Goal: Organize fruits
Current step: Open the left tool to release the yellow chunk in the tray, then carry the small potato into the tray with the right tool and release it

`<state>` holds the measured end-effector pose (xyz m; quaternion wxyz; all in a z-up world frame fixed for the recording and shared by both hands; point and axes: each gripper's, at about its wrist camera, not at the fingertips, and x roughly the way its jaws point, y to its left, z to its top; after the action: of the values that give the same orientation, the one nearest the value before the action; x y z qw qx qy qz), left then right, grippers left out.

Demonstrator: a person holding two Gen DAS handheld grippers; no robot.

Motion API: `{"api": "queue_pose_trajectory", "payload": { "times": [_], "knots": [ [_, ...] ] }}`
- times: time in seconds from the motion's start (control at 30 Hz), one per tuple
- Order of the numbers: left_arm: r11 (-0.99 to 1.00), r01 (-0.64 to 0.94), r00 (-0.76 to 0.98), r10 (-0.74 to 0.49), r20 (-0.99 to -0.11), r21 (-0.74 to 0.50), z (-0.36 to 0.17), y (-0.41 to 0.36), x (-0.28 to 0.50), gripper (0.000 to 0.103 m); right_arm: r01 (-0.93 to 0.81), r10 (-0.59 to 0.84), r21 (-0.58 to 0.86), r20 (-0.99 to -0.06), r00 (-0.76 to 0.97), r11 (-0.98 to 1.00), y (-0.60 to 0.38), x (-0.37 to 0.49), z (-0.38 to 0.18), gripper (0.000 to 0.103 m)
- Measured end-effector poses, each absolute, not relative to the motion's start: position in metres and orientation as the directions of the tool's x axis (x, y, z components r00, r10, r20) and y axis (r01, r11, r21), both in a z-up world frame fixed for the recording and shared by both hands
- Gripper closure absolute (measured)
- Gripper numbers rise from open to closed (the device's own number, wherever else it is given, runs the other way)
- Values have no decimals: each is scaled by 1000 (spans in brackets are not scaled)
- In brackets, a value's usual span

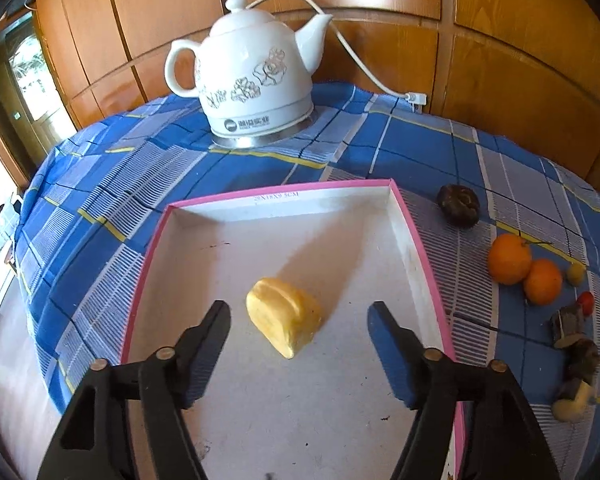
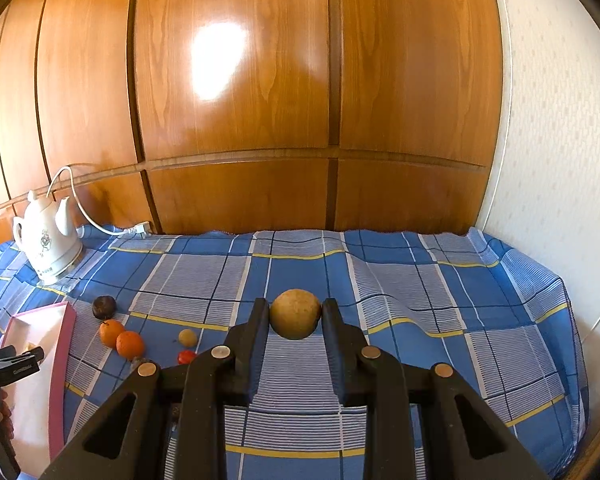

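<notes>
A yellow ridged fruit (image 1: 284, 316) lies on the floor of the white box with a pink rim (image 1: 420, 248). My left gripper (image 1: 300, 308) hangs open over it, a finger on each side, neither pad touching the fruit. In the right wrist view my right gripper (image 2: 295, 308) is shut on a round tan fruit (image 2: 295, 318), held above the blue checked cloth (image 2: 420, 300). On the cloth right of the box lie two oranges (image 1: 509, 258), a dark wrinkled fruit (image 1: 458, 205), a small yellow fruit (image 1: 576, 273) and a small red one (image 1: 586, 302).
A white electric kettle (image 1: 252, 80) with its cord stands behind the box, against the wooden panel wall. Small wooden pieces (image 1: 568, 324) lie near the red fruit. The box (image 2: 62, 344) sits at the left edge of the right wrist view.
</notes>
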<state>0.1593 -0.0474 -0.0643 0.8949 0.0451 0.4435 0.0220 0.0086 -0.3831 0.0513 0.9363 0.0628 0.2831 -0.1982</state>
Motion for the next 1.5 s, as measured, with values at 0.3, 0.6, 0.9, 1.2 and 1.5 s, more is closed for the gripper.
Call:
{"api": "queue_pose_trajectory", "payload": {
  "times": [0.3,0.6,0.9,1.2,1.5],
  "knots": [
    [995,11,646,69,-760,100,-48,-44,138,22,395,-336,-10,-548,766,918,-380,8,52,76],
    [997,40,680,27,-733,73,-30,-44,108,20,364,-335,-54,-529,779,930,-368,8,53,76],
    [998,53,708,-12,-706,35,-11,-41,85,20,335,-325,-80,-522,789,939,-358,8,53,76],
    [998,56,726,-26,-687,22,-3,-31,65,20,300,-315,-116,-517,796,947,-345,10,49,76],
    [1000,28,741,-14,-672,10,0,-8,54,20,212,-249,-132,-577,778,968,-321,18,37,76]
  ]
}}
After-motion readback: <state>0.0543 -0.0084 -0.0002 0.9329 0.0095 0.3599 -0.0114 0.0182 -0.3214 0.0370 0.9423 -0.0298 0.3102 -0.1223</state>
